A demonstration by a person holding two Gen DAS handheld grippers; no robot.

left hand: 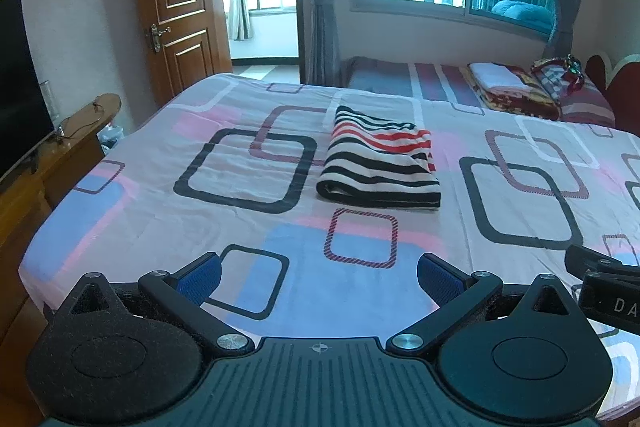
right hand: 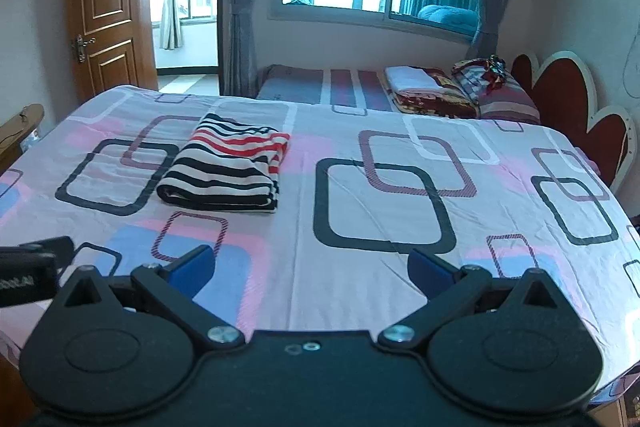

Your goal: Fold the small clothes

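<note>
The left gripper (left hand: 319, 277) hangs above the bed's (left hand: 132, 227) near edge, its blue pads (left hand: 200, 277) spread wide, holding and touching nothing. The right gripper (right hand: 311, 273) is likewise wide and empty, just beside it over the same edge. White letters "DA" show on the right gripper's body in the left wrist view; the print on the left one in the right view is too blurred to read. A folded striped garment (left hand: 380, 163) lies mid-bed, well apart from both
</note>
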